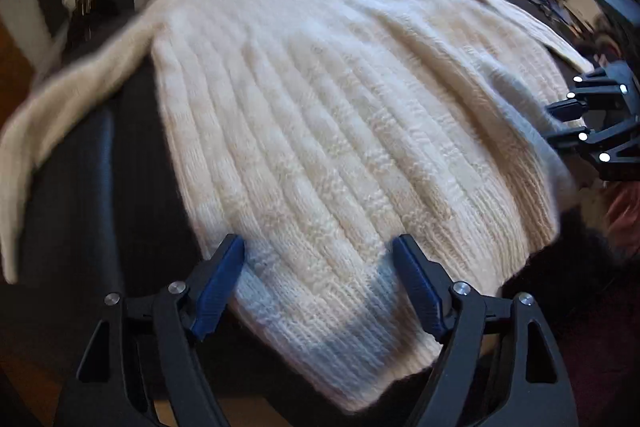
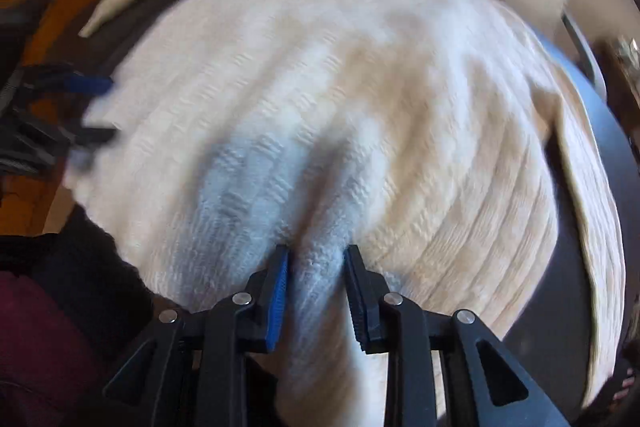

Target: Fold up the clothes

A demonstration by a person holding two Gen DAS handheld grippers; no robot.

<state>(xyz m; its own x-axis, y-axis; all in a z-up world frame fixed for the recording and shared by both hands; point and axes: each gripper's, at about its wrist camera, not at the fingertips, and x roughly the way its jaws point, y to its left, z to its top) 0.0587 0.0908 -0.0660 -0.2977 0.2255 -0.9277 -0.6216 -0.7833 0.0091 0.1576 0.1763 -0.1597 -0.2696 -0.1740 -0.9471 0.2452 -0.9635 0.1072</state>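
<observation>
The cream knitted sweater (image 1: 340, 115) lay spread over a dark table (image 1: 80, 195) and filled most of both views. Its body looked flat and unfolded, with one sleeve (image 1: 52, 131) hanging out toward the left edge of the left wrist frame and the other sleeve (image 2: 588, 195) lying along the right side of the right wrist frame. So I judge that the folding was only at its beginning: the garment was laid out, but no fold was visible yet, and both sleeves and the body remained to be turned in.

The left gripper (image 1: 318, 247) stood with its jaws spread wide over the ribbed hem in the lower middle of its frame; the knit lay between the blue pads without being pressed. The right gripper (image 2: 316, 251) had its jaws drawn close around a raised ridge of the knit at the hem, in the lower middle of its frame. The pads seemed to pinch that ridge, though blur makes the contact uncertain.

The collar was not clear, the far edge was smeared by motion, and the room behind was hard to read. The table edges were cut off.
</observation>
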